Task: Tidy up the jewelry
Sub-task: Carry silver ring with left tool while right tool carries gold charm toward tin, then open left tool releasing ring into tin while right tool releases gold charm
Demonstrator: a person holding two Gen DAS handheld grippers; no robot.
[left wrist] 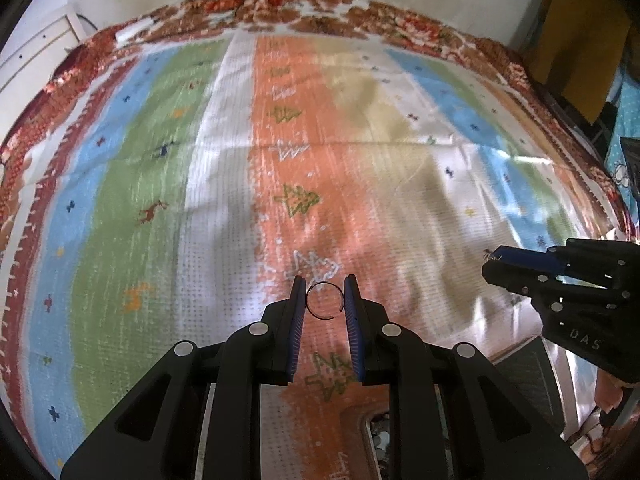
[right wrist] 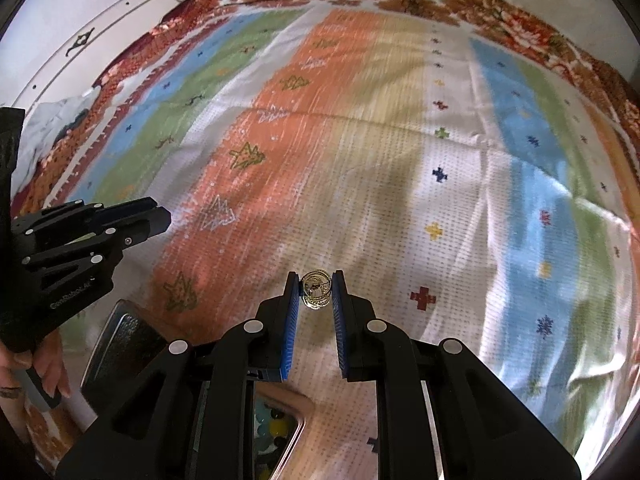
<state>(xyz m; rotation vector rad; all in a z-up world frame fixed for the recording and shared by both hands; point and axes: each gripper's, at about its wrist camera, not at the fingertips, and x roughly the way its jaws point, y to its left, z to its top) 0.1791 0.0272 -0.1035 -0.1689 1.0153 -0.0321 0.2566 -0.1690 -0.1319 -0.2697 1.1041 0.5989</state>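
Note:
In the left wrist view my left gripper (left wrist: 325, 295) is shut on a thin metal ring (left wrist: 325, 299) with a small gap in it, held between the blue pads above the striped cloth. In the right wrist view my right gripper (right wrist: 316, 290) is shut on a round gold filigree earring (right wrist: 316, 291), held between its fingertips above the cloth. The right gripper also shows at the right edge of the left wrist view (left wrist: 496, 260), with a bit of gold at its tip. The left gripper shows at the left of the right wrist view (right wrist: 160, 212).
A striped cloth (left wrist: 160, 160) with small tree and cross patterns covers the surface over a red floral blanket (left wrist: 320, 12). A dark tray (right wrist: 124, 348) lies at lower left. A container with coloured beads (right wrist: 276, 432) sits under the right gripper. A white cabinet (right wrist: 120, 12) stands far left.

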